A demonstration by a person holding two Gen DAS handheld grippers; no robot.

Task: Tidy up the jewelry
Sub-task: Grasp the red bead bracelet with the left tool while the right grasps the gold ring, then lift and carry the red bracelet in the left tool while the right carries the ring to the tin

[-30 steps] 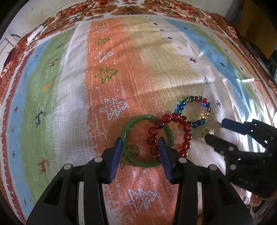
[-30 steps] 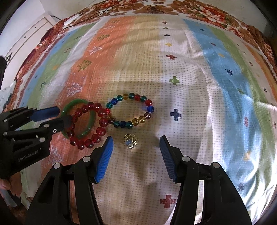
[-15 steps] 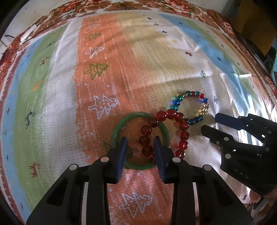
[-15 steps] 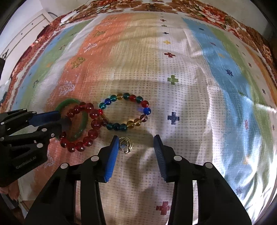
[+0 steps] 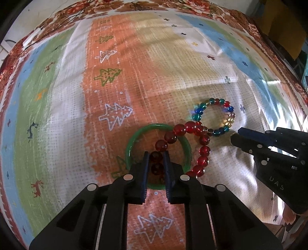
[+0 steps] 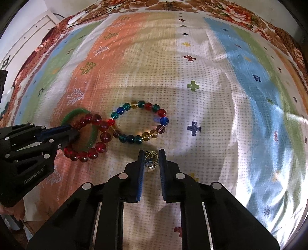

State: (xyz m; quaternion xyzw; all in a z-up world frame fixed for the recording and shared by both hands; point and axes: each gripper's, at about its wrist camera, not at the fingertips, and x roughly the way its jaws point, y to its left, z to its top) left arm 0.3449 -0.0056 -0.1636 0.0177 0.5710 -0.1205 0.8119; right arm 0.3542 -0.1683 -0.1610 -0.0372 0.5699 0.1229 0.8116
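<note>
Nearest the left wrist camera, the left gripper point(image 5: 156, 161) is seen pointing steeply down, its blue-padded jaws closing on the near beads of the red bead bracelet point(image 5: 199, 132), which are pinched between the pads. That bracelet is draped across the green bangle point(image 5: 134, 138): the pinched beads lie inside the bangle's ring, while the rest of the loop passes over its right rim and onto the cloth beyond. In the right wrist view, the right gripper point(image 6: 152, 159) is likewise closing, and a small gold ring point(image 6: 152, 156) with a clear stone is caught between its pads, just in front of the beaded pieces. Slightly farther off, the multicoloured bead bracelet point(image 6: 140, 121) lies flat as an open oval, touching the red bracelet where the two loops meet. From the left wrist view the right gripper point(image 5: 233, 137) is seen at the right, its tips pressed together just beside the multicoloured bracelet point(image 5: 213, 117); from the right wrist view the left gripper point(image 6: 74, 132) is seen at the left, its tips over the bangle point(image 6: 66, 118) and red beads point(image 6: 96, 134). All pieces rest on a striped patterned cloth point(image 6: 192, 63) printed with trees and crosses, and a floral bedspread point(image 5: 192, 3) borders it at the far edge.
</note>
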